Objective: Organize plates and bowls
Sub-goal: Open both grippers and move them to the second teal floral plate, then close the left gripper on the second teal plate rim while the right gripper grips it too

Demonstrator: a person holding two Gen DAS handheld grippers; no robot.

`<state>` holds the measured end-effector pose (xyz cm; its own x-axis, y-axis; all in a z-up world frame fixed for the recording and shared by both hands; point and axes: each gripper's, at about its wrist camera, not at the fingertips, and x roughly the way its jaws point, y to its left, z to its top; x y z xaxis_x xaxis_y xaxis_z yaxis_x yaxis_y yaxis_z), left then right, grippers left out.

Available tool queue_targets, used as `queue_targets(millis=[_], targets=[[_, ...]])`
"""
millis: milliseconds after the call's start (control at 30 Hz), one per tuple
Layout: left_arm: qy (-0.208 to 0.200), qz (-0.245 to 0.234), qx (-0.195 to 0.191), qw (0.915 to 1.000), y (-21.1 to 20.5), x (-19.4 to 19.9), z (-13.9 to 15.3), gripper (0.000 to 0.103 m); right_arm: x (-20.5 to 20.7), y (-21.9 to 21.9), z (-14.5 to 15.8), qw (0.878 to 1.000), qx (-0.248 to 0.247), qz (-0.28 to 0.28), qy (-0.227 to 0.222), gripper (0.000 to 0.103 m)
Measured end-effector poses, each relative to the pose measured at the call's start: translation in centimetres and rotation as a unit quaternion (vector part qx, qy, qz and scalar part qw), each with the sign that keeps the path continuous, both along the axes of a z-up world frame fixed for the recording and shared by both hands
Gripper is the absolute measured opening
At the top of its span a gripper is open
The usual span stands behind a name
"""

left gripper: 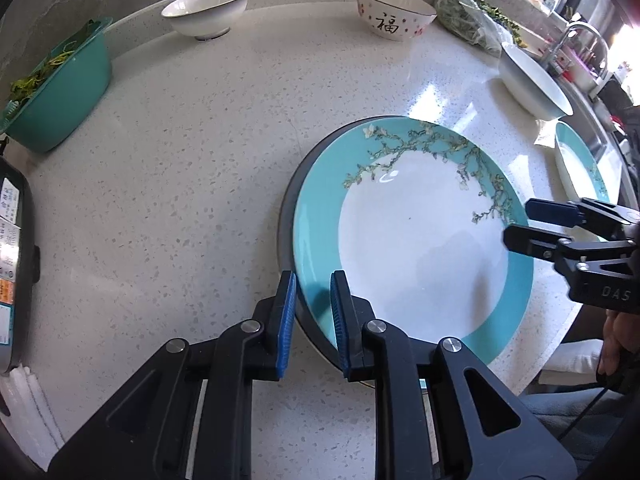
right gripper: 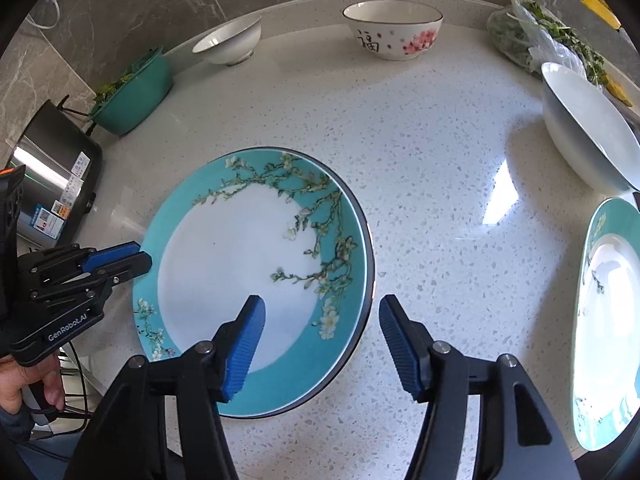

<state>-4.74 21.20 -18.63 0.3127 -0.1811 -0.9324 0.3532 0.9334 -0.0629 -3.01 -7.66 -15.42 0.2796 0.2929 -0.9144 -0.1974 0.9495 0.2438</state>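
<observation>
The turquoise blossom plate [right gripper: 256,284] lies flat on the speckled countertop [right gripper: 440,168]. The left gripper [left gripper: 313,312] straddles its near rim with fingers narrowly parted, though whether the pads actually touch the rim is hard to tell. The right gripper [right gripper: 320,344] hovers over the plate's right edge, fingers wide apart, holding nothing.

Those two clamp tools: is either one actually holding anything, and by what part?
The left gripper is closed around the near rim of the blossom plate, though a firm pinch cannot be confirmed. The right gripper is open over the plate's edge, holding nothing.
</observation>
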Motion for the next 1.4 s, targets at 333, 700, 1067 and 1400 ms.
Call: queue_targets(millis=[333,700,1067,1400], targets=[[-0.083,0.007,-0.008,0.9965,-5.4,-0.1,6.7,0.101,0.2,-8.2,6.2,0.990,0.135,-0.018,-0.032,0.075],[-0.023,-0.046,-0.059,0.9969,-22.1,-2.0,6.4,0.103,-2.2,-29.0,6.0,0.974,0.218,-0.060,-0.013,0.085],[0.067,-0.003,-0.108,0.9918,-28.7,-0.9,1.5,0.101,-2.7,-40.1,0.1,0.951,0.287,-0.115,0.020,0.070],[0.100,-0.008,-0.109,0.9890,-30.8,0.1,-1.5,0.068,-2.1,-40.7,-3.1,0.940,0.325,-0.099,0.046,0.060]])
